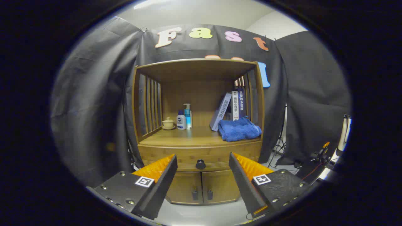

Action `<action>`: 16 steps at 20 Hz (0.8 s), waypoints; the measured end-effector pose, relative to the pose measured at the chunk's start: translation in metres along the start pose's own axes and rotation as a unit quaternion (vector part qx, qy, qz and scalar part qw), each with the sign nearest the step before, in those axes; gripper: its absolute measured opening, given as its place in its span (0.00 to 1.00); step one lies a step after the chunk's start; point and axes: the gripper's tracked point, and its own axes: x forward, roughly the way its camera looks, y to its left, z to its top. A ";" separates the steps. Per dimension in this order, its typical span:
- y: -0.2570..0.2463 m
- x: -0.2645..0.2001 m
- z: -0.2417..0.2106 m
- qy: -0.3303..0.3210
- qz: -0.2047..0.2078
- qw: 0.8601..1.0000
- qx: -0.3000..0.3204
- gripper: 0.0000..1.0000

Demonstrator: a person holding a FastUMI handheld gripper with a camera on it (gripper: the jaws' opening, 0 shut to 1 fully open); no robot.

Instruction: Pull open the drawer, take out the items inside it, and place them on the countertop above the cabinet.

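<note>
Beyond parted fingers [176,166]: closed wooden drawer [201,157], dark knob [200,164].

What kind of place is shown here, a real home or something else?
Probably a staged recording booth, not a home: black cloth hangs behind a lone wooden cabinet, and a light-stand tripod stands beside it. The open gripper faces the shut drawer's knob.

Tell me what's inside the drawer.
Cannot tell: the drawer is closed, so its front and knob hide any contents. The open gripper is apart from the knob.
</note>
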 end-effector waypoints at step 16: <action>0.009 0.005 -0.019 0.012 0.002 1.000 -0.004 0.99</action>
